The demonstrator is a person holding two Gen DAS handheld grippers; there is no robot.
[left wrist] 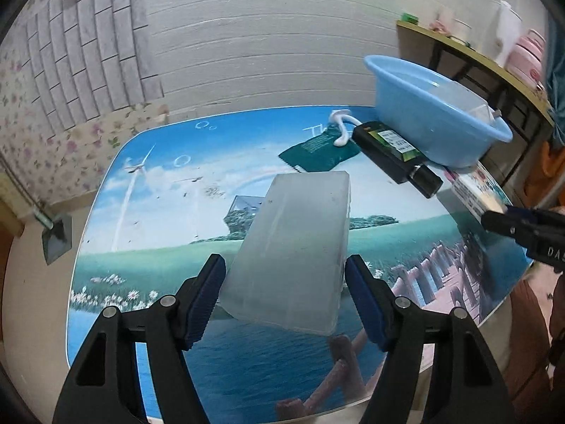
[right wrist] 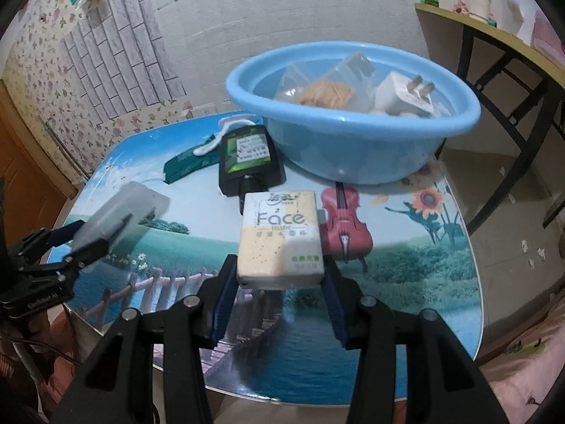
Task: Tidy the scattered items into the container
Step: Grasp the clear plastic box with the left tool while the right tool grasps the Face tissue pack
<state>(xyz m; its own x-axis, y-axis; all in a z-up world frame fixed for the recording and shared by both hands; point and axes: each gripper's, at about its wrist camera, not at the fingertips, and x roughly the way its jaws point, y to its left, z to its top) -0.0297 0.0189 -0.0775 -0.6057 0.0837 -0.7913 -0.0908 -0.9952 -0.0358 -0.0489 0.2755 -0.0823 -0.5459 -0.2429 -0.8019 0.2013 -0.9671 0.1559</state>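
Inside the blue tub (right wrist: pixel 353 148), only our right camera sees a plug (right wrist: pixel 406 97). Our left gripper (left wrist: pixel 286 300) pinches a clear box (left wrist: pixel 293 247); our right gripper (right wrist: pixel 280 291) pinches tissues (right wrist: pixel 279 240) at six o'clock.

Two close wrist views angled down, sharing the table (left wrist: pixel 148 183) and basin (right wrist: pixel 353 148).

The black bottle (right wrist: pixel 250 162) and green packet (right wrist: pixel 190 164) lie close against the near-left side of the blue basin (right wrist: pixel 353 155), blocking that approach. The table (right wrist: pixel 406 282) right of the violin print is open, and the basin's mouth is clear from above.
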